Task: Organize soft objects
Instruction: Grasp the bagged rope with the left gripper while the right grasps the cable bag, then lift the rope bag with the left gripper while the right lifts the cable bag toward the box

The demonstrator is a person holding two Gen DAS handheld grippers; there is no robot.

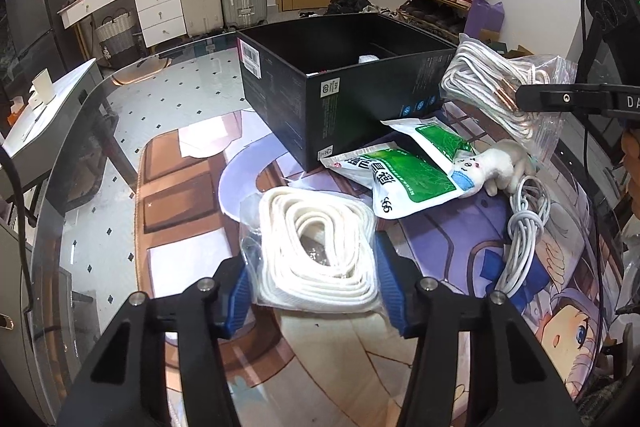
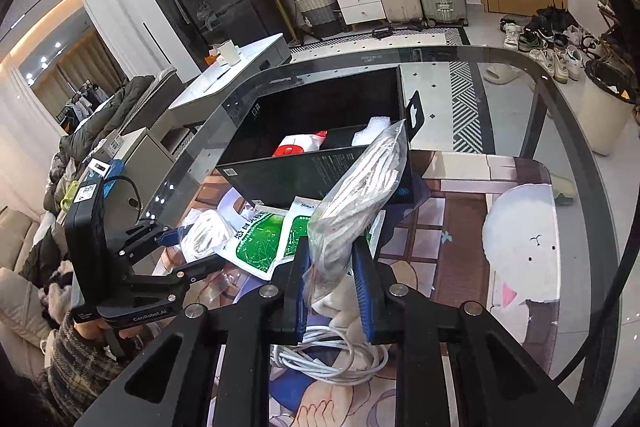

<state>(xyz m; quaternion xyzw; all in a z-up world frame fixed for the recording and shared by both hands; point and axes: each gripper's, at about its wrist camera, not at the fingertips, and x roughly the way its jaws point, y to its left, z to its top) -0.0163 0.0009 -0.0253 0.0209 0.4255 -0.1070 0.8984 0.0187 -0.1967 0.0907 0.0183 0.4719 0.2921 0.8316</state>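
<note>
**Two bagged cords in hand, box waiting**

The right gripper (image 2: pixel 332 287) is clamped on a clear bag of coiled white cord (image 2: pixel 356 187), which it holds lifted above the table, its top end leaning toward the near wall of the black box (image 2: pixel 304 175). From the left wrist view the same bag (image 1: pixel 500 83) hangs in the air just beside the box's right corner, not yet over the opening.

The left gripper (image 1: pixel 316 283) has its blue fingers (image 1: pixel 390 291) set on either side of a second bag, this one of flat white webbing (image 1: pixel 316 247), which lies on the printed mat (image 1: pixel 180 195). The pads look to be touching the plastic, but I cannot tell whether they are truly squeezing it or only bracketing it.

Inside the box sit a red-and-white pouch (image 2: pixel 300 145) and a piece of white foam (image 2: pixel 374 127), in what appear to be separate sections. Still out on the mat are two green-and-white sachets (image 1: pixel 404 171), a small white plush toy (image 1: pixel 496 163) and a loose white cable (image 1: pixel 524 227).

By my reading, the step in hand is carrying the right-hand bag to the box. The next move calls for lifting it clear of the near wall, bringing it over the opening, and only then letting go; the limp bag could catch on the rim. The left bag likely follows.
</note>
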